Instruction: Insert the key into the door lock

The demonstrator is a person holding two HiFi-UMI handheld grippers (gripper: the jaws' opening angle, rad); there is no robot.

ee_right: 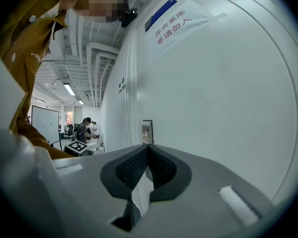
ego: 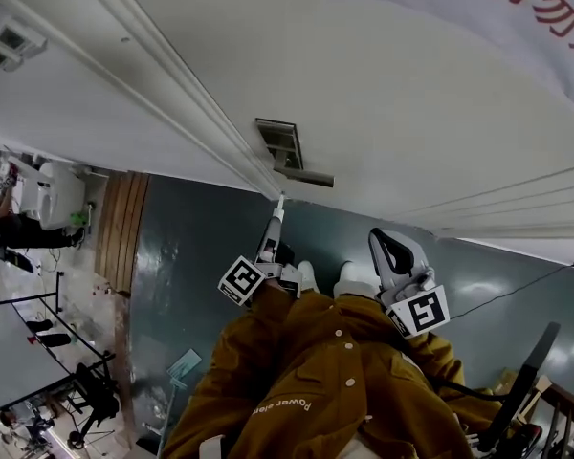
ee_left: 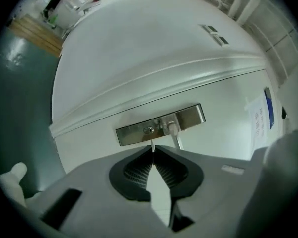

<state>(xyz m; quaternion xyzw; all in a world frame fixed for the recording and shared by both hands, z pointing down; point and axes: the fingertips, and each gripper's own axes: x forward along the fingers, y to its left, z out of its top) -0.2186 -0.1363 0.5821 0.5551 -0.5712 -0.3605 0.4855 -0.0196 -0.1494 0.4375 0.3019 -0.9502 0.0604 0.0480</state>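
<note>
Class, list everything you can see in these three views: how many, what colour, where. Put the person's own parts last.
white door: one, white, facing both grippers.
brushed metal lock plate: one, silver, on the door.
keyhole: one, dark, in the plate.
lever handle: one, silver, on the plate beside the keyhole.
thin metal key: one, silver, in the left gripper, pointing at the keyhole.
paper notice with red characters: one, white, on the door.
glossy floor: one, grey-green, below the door.
left gripper: one, grey, shut on the key.
right gripper: one, grey, shut on nothing, near the door.
mustard jacket: one, brown-yellow, on the person.
</note>
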